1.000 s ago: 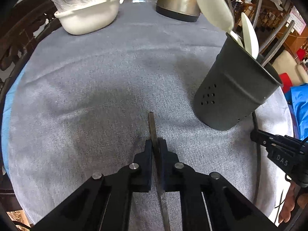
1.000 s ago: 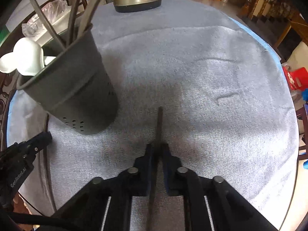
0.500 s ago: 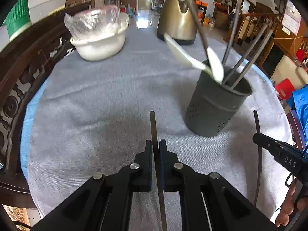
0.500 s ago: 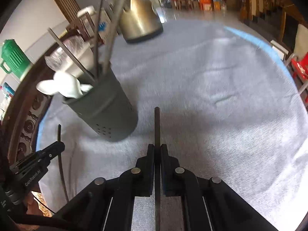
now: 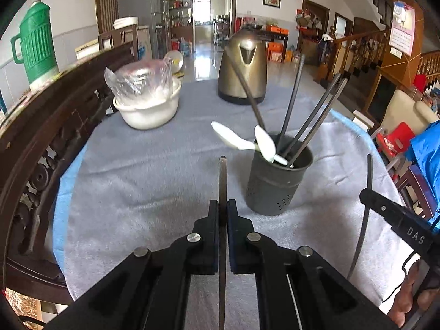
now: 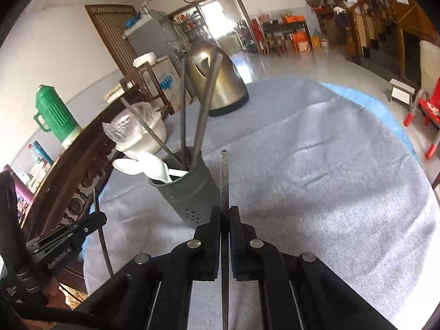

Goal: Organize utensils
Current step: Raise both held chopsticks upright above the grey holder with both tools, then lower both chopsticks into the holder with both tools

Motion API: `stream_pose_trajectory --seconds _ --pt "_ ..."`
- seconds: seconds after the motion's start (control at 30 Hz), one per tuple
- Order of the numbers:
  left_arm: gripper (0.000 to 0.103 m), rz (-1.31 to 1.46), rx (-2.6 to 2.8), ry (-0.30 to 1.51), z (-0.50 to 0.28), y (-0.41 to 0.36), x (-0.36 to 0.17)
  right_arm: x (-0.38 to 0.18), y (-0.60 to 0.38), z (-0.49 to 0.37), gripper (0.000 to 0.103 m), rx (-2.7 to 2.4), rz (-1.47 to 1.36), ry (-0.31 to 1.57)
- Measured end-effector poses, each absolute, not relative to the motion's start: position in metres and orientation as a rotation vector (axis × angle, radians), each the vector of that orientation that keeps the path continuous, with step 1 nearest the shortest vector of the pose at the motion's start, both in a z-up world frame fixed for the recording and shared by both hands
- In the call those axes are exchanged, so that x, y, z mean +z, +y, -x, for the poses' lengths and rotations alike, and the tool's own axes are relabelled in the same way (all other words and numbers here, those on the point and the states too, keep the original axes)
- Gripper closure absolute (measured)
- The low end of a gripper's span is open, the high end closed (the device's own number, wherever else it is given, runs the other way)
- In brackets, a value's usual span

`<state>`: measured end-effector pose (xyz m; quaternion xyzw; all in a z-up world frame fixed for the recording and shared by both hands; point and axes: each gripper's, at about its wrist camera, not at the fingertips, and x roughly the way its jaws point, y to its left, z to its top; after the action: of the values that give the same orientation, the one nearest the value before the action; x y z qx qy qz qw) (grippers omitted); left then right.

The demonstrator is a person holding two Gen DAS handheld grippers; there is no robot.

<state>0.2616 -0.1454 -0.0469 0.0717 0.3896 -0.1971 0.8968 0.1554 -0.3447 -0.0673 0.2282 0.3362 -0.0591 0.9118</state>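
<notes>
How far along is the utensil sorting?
Mostly done: the holder already stands with several dark chopsticks and white spoons in it. In hand: the left gripper and the right gripper each clamp one chopstick. Left: dropping those two into the holder. No loose utensils show on the cloth.

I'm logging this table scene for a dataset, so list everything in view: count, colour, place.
Perforated utensil holder: one, dark grey, on the cloth, right of centre.
Long chopsticks in the holder: about five, dark, leaning.
Plastic spoons: two or three, white, in the holder.
Electric kettle: one, bronze, far side of table.
Plastic basin: one, white, far left, clear bag inside.
Tablecloth: one, grey, blue edge.
Thermos jug: one, green, beyond the table, left.
Wooden chair back: one, dark brown, left edge.
Left gripper: black, shut on one dark chopstick.
Right gripper: black, shut on another chopstick.
</notes>
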Motion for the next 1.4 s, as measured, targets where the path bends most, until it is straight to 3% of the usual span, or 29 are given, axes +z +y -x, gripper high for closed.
stream_pose_trajectory --seconds 1.4 --pt "0.098 0.015 -0.406 0.617 -0.210 -0.090 0.026 -0.010 -0.320 -0.106 0.097 -0.051 -0.476 0.400"
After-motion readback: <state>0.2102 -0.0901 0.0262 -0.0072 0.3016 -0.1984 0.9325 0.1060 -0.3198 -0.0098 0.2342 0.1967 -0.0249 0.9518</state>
